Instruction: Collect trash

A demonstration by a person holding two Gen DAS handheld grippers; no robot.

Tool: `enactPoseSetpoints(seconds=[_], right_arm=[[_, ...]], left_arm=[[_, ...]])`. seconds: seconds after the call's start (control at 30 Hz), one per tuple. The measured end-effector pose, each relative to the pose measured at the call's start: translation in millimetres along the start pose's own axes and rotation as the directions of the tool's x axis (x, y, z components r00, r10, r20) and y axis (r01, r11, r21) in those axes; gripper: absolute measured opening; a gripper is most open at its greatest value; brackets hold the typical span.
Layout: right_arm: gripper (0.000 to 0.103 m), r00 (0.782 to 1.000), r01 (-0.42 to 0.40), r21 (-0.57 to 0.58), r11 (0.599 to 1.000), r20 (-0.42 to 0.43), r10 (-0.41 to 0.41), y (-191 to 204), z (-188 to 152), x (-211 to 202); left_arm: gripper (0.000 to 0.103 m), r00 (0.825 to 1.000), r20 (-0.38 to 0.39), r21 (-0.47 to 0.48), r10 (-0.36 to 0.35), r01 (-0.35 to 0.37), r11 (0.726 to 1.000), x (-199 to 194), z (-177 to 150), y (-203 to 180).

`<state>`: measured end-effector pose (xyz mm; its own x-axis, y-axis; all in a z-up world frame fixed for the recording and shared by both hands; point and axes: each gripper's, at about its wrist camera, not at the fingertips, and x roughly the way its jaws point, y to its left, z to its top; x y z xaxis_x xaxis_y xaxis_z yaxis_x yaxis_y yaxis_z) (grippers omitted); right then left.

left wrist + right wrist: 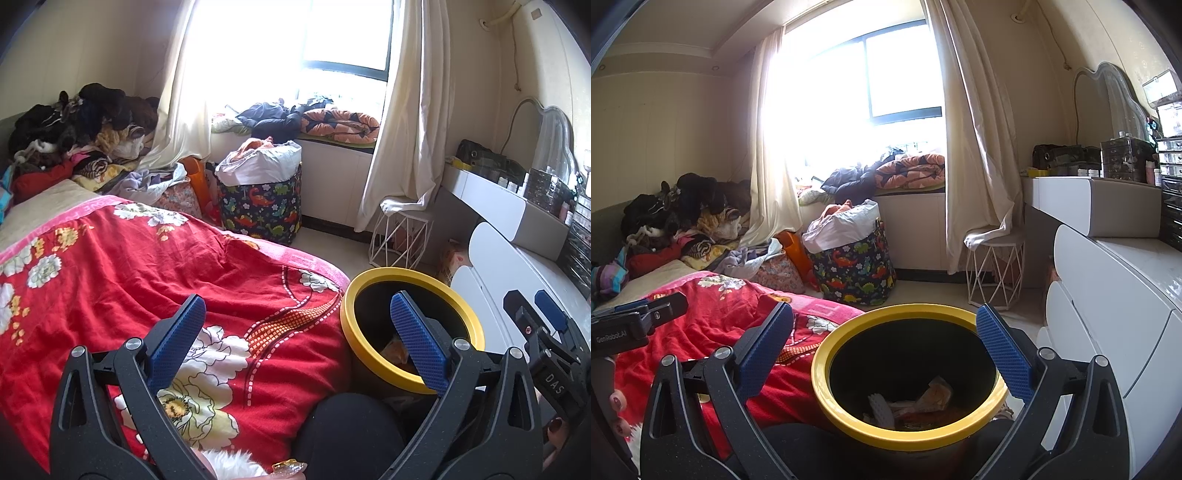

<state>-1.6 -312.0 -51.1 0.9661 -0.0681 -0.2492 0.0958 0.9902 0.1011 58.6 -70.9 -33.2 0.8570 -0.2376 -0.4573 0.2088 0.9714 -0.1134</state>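
A bed runs left of and beyond the left fingers, covered by a red floral blanket; a heap of dark clothes sits at its far end. Between the right fingers the floor carries a yellow-rimmed bin; beyond them stand a dinosaur-print basket and a white wire stool

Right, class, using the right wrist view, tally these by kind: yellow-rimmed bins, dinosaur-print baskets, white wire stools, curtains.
Yellow-rimmed bin: 1
Dinosaur-print basket: 1
White wire stool: 1
Curtains: 2
Total: 5
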Motion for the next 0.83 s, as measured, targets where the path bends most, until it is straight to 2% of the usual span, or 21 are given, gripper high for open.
enactPoseSetpoints(seconds=[0.23, 0.3, 0.4, 0.43, 0.5, 0.53, 0.57, 0.6, 0.63, 0.67, 0.7, 0.73, 0.77, 0.8, 0.83], right_arm=[[0.097, 0.999, -0.034, -0.031, 0.999, 0.021, 0.035, 5, 14, 1], [0.097, 0.996, -0.084, -0.038, 0.996, 0.012, 0.085, 11, 22, 5], [0.097, 0.985, -0.174, -0.055, 0.983, -0.014, 0.173, 29, 36, 11], [0.097, 0.974, -0.227, -0.060, 0.972, -0.037, 0.225, 40, 42, 17], [0.097, 0.932, -0.355, -0.071, 0.932, -0.108, 0.347, 74, 52, 30], [0.097, 0.914, -0.395, -0.084, 0.915, -0.134, 0.383, 89, 53, 34], [0.097, 0.887, -0.448, -0.111, 0.887, -0.184, 0.424, 115, 54, 42], [0.097, 0.857, -0.494, -0.129, 0.860, -0.240, 0.456, 138, 54, 50], [0.097, 0.792, -0.574, -0.125, 0.809, -0.333, 0.511, 172, 49, 63], [0.097, 0.750, -0.615, -0.117, 0.780, -0.392, 0.533, 196, 42, 71], [0.097, 0.705, -0.650, -0.112, 0.751, -0.458, 0.542, 221, 33, 79], [0.097, 0.629, -0.701, -0.097, 0.707, -0.551, 0.548, 259, 16, 92], [0.097, 0.577, -0.731, -0.088, 0.677, -0.609, 0.544, 284, 0, 97], [0.097, 0.510, -0.769, -0.076, 0.635, -0.672, 0.537, 314, -19, 104], [0.097, 0.469, -0.790, -0.065, 0.609, -0.703, 0.534, 334, -36, 105]], left_arm=[[0.092, 1.000, 0.000, 0.005, 0.014, -0.014, 1.000, -2, 1, -1], [0.092, 1.000, -0.003, -0.015, 0.022, -0.022, 1.000, -4, 2, 8], [0.092, 0.997, -0.022, -0.081, 0.075, -0.076, 0.994, -10, 0, 36], [0.092, 0.994, -0.040, -0.113, 0.106, -0.110, 0.988, -13, -1, 52], [0.092, 0.982, -0.077, -0.181, 0.172, -0.183, 0.966, -21, -6, 86], [0.092, 0.966, -0.105, -0.213, 0.236, -0.254, 0.943, -26, -11, 109], [0.092, 0.950, -0.125, -0.233, 0.284, -0.307, 0.923, -31, -15, 126], [0.092, 0.923, -0.157, -0.263, 0.350, -0.381, 0.886, -38, -23, 153], [0.092, 0.883, -0.192, -0.288, 0.428, -0.468, 0.836, -47, -32, 180], [0.092, 0.833, -0.226, -0.313, 0.506, -0.553, 0.772, -57, -42, 208], [0.092, 0.791, -0.254, -0.328, 0.556, -0.611, 0.720, -66, -50, 229], [0.092, 0.730, -0.304, -0.343, 0.612, -0.683, 0.644, -76, -63, 257], [0.092, 0.675, -0.352, -0.356, 0.648, -0.737, 0.574, -86, -75, 283], [0.092, 0.636, -0.385, -0.365, 0.669, -0.771, 0.522, -94, -84, 300], [0.092, 0.595, -0.420, -0.373, 0.685, -0.801, 0.468, -101, -94, 317]])
